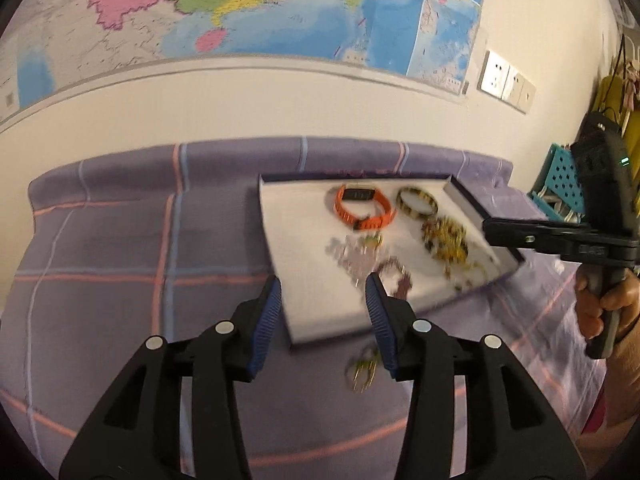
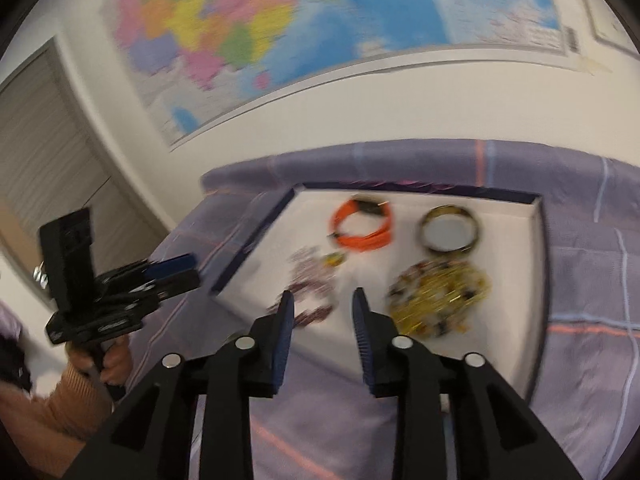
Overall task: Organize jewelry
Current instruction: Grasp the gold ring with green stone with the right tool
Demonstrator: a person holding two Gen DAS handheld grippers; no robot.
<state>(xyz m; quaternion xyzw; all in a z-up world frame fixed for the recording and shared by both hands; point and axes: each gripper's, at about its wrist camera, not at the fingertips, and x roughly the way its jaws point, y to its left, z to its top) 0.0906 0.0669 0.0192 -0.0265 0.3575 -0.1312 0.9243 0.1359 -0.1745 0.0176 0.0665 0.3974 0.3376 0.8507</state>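
While both your claws hang released and empty, left claw (image 1: 324, 292) and right claw (image 2: 322, 308), jewelry sits in the white tray (image 1: 276, 232) on the bed (image 1: 120, 248); a gold piece (image 1: 362, 364) lies outside.

Right wrist view: whole frame motion-blurred. Wall map (image 2: 320, 12) lettering unreadable, top cut by frame edge. Purplish bead piece (image 2: 310, 280) in tray (image 2: 534, 280) smeared, left of centre; form indeterminate. Gold-and-dark cluster (image 2: 440, 298) right of centre: single strands not separable.

Left wrist view: small gold item (image 1: 362, 364) on bedspread (image 1: 120, 240), lower centre, blurred, partly behind right fingertip (image 1: 380, 320); type unclear. Blue crate (image 1: 560, 184) at right edge mostly hidden.
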